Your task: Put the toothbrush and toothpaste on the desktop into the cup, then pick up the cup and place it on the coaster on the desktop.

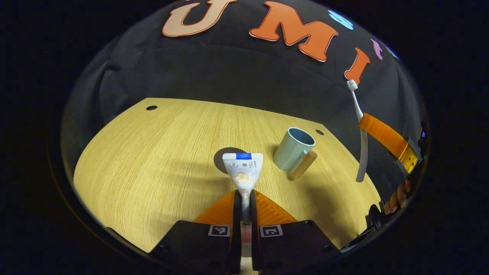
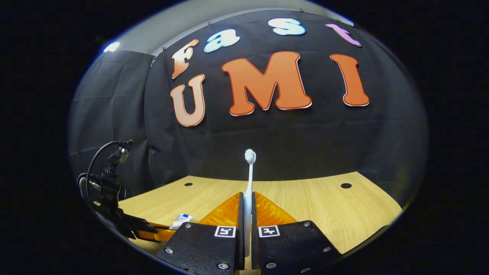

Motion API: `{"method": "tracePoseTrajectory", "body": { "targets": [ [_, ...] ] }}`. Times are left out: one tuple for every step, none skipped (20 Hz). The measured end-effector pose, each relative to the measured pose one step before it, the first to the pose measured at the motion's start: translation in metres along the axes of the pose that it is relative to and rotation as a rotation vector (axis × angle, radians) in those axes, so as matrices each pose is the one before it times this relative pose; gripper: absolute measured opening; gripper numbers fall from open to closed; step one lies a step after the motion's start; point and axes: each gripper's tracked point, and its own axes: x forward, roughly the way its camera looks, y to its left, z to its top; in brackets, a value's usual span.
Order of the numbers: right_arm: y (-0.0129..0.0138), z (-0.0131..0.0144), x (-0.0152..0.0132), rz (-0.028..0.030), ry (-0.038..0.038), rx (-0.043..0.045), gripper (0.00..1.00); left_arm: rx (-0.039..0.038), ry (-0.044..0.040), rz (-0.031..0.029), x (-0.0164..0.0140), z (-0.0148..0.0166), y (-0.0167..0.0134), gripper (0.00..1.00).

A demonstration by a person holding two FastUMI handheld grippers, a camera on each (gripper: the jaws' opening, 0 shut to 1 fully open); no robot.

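Note:
My left gripper [image 1: 245, 198] is shut on a white toothpaste tube [image 1: 243, 172], held above the wooden desktop [image 1: 160, 160] with its crimped end pointing forward. A pale blue cup [image 1: 293, 149] with a wooden handle stands on the desk, ahead and to the right of the tube. My right gripper [image 2: 247, 206] is shut on a white toothbrush [image 2: 249, 179], bristles up. In the left gripper view that toothbrush [image 1: 362, 141] hangs upright in the right gripper [image 1: 372, 128], above the desk's right edge and right of the cup.
A dark round patch [image 1: 225, 154] lies on the desk just behind the tube. Small dark holes [image 1: 151, 107] mark the desk's far corners. In the right gripper view the left gripper [image 2: 153, 231] with its cables [image 2: 103, 179] sits low at the left.

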Motion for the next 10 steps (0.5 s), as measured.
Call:
{"method": "tracePoseTrajectory", "body": {
  "targets": [
    [-0.00143,0.00420,0.00157,0.00076,-0.02270,0.00275,0.07,0.00216,-0.01140,0.00346,-0.00286,0.00252,-0.00017,0.14],
    [-0.00215,0.00371,0.00373,0.00023,-0.02381,-0.00159,0.07,-0.00068,-0.01157,0.00091,-0.00302,0.00110,0.00011,0.14],
    [-0.00226,0.00404,0.00424,-0.00012,-0.02650,-0.00139,0.07,-0.00261,-0.00989,-0.00054,-0.00271,0.00215,0.00068,0.14],
    [-0.00187,0.00092,0.00529,-0.00018,-0.02036,-0.00157,0.07,-0.00320,-0.00935,-0.00103,-0.00463,0.00454,0.00073,0.14],
    [-0.00312,-0.00379,0.00464,-0.00446,0.00074,-0.00381,0.07,-0.00163,-0.01054,0.00138,-0.00613,0.00295,0.00095,0.14],
    [-0.00155,-0.00346,0.00445,0.00445,0.00168,0.00772,0.07,0.00429,-0.00950,0.00379,-0.00358,0.00114,0.00067,0.14],
    [0.00069,-0.00202,0.00518,0.01010,0.00103,0.01401,0.07,0.00294,-0.00850,0.00711,0.00127,-0.00034,-0.00011,0.14],
    [0.00010,-0.00128,0.00380,0.00605,-0.00680,0.00847,0.07,0.00021,-0.00379,0.00078,0.00057,0.00070,-0.00023,0.14],
    [-0.00295,0.00143,0.00451,-0.00003,-0.01063,0.00398,0.07,-0.00525,-0.00463,-0.00308,-0.00013,-0.00056,-0.00124,0.15],
    [-0.00129,0.00171,0.00354,0.00033,-0.01295,-0.00092,0.07,-0.00489,-0.00295,-0.00263,0.00023,-0.00031,-0.00047,0.14]
  ]
}}
